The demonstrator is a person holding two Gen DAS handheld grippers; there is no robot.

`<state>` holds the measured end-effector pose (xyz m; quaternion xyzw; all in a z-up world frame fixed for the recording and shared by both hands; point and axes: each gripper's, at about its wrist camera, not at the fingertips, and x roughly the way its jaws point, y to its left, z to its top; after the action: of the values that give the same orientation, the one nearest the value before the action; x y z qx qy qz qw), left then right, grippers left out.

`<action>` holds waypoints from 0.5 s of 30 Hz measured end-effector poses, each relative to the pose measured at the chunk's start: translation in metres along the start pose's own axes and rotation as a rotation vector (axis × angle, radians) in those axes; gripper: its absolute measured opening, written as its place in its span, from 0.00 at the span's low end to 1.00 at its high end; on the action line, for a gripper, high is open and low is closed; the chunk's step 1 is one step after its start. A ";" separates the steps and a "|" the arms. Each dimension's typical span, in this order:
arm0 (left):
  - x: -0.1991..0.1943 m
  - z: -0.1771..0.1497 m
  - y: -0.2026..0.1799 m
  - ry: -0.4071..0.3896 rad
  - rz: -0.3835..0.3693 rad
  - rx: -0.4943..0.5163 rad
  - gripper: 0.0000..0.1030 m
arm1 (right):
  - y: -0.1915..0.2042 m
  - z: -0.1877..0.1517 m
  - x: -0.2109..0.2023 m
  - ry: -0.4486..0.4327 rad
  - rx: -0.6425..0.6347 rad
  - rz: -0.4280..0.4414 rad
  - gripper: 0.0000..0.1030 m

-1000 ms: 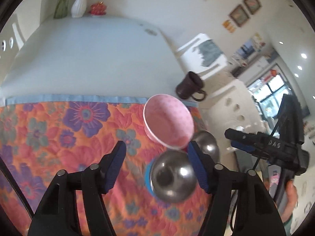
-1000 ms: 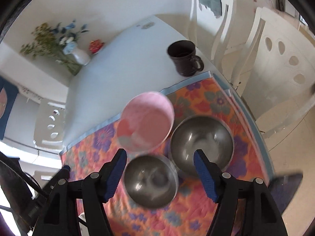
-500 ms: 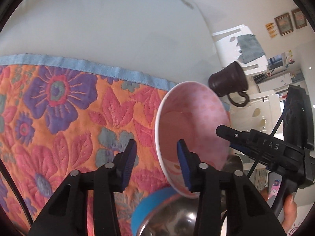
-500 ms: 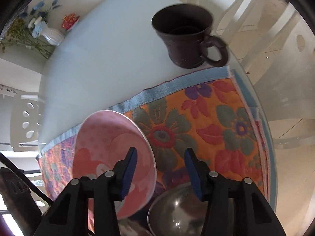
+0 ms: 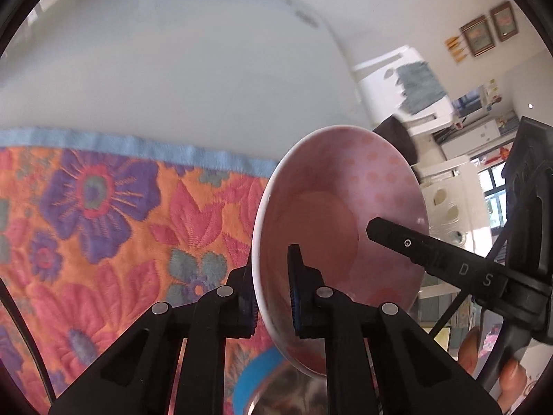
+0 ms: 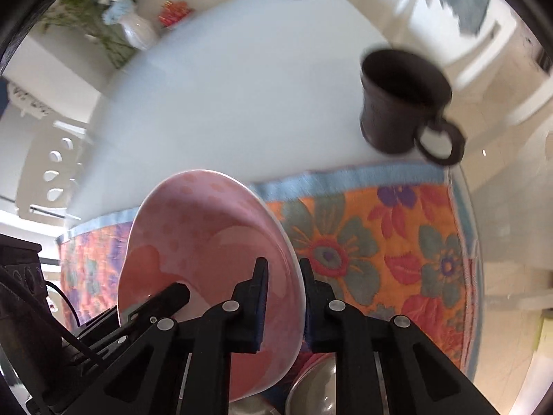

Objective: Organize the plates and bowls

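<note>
Pink bowl (image 5: 340, 207) empty, rim clamped by both grippers.

Dark mug (image 6: 402, 100) blurred, steel bowl (image 6: 312, 396) cut off (bottom edge)

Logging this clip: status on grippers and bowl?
Left gripper and right gripper both shut on pink bowl rim, opposite sides. Bowl tilted. Steel bowls directly below; nothing blocking.

left gripper (image 5: 273, 297): black arms, blue ribbed pads, silver screws
right gripper (image 6: 283, 297): black arms, blue pads, white "D S" lettering
</note>
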<state>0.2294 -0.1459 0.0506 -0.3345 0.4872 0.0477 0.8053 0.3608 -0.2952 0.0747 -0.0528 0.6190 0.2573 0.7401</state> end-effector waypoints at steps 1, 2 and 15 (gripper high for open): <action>-0.009 -0.001 -0.001 -0.009 -0.004 0.002 0.11 | 0.004 0.000 -0.009 -0.010 -0.003 0.014 0.16; -0.021 -0.004 -0.002 -0.020 -0.010 0.003 0.11 | 0.008 -0.004 -0.020 -0.021 -0.006 0.028 0.16; -0.146 -0.106 -0.010 -0.074 0.036 0.073 0.11 | 0.072 -0.136 -0.115 -0.086 -0.098 0.087 0.17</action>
<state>0.0781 -0.1793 0.1427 -0.2940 0.4645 0.0566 0.8335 0.1962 -0.3230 0.1701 -0.0509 0.5751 0.3209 0.7508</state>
